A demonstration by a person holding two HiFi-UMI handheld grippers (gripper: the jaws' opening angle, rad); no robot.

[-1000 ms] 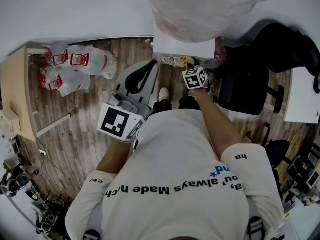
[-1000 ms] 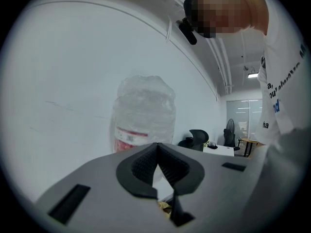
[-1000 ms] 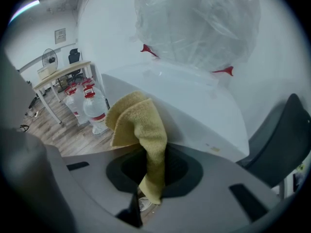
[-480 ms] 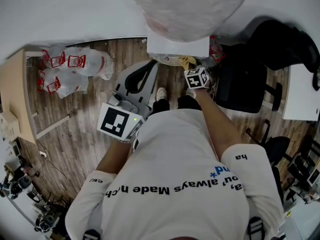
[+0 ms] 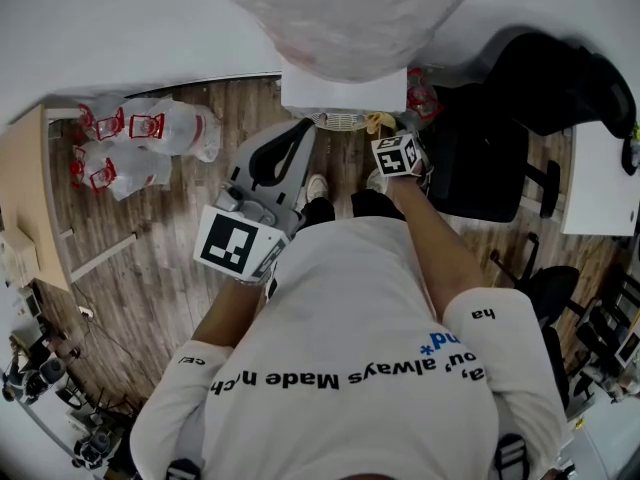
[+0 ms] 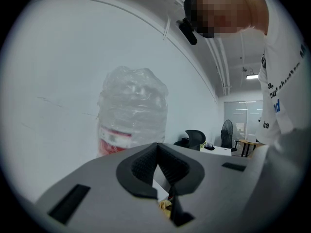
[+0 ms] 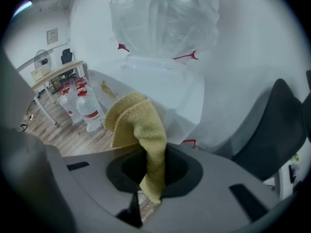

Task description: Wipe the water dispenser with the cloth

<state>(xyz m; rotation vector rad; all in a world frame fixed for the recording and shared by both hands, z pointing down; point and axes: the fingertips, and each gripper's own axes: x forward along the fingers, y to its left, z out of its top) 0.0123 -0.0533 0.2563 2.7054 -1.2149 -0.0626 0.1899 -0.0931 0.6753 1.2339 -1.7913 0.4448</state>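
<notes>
Right tool (image 7: 150, 168) pinches cloth (image 7: 133, 123) by dispenser (image 7: 167, 84); wood floor (image 5: 150, 258).

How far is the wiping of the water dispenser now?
Done: the cloth is picked up, clamped in the right gripper. In hand: it is held close before the water dispenser; contact cannot be told. To do: the wiping itself; no wiped area shows. The left gripper is shut and empty.

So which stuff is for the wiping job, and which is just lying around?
For the job:
yellow cloth, pinched in the right gripper
water dispenser with its big bottle

Just lying about:
spare bottles on the floor
black chair
wooden desk
</notes>
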